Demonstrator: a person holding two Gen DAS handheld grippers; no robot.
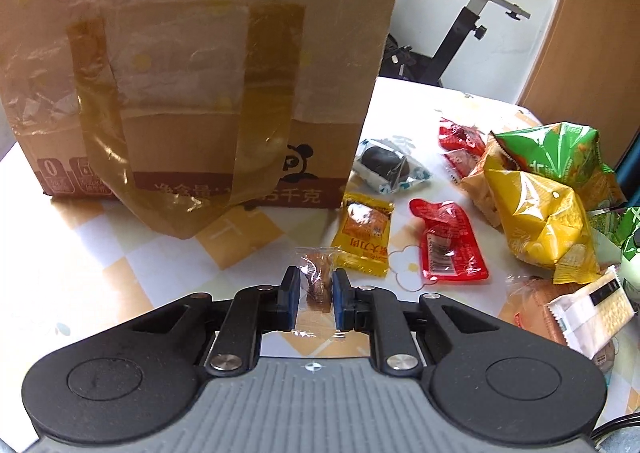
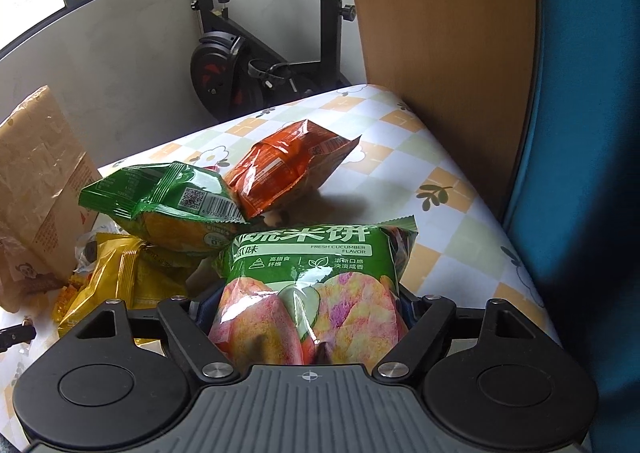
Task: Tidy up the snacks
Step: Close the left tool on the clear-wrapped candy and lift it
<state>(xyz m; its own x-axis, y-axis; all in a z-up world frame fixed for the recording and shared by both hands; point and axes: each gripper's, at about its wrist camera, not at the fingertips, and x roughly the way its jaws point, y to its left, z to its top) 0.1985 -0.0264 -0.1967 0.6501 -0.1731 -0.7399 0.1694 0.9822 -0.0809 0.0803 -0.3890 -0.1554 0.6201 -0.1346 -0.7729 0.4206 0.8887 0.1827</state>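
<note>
Our left gripper (image 1: pixel 316 295) pinches a small clear-wrapped brown candy (image 1: pixel 317 281) just above the checked tablecloth (image 1: pixel 132 277), with the tall brown paper bag (image 1: pixel 192 65) at eleven o'clock. Our right gripper (image 2: pixel 308 317) is clamped on a puffy green cucumber rice-cracker bag (image 2: pixel 316 285). We judge both light, slick and crushable: the crackers will break, so we hold the bag gently by its air-filled sides.
</note>
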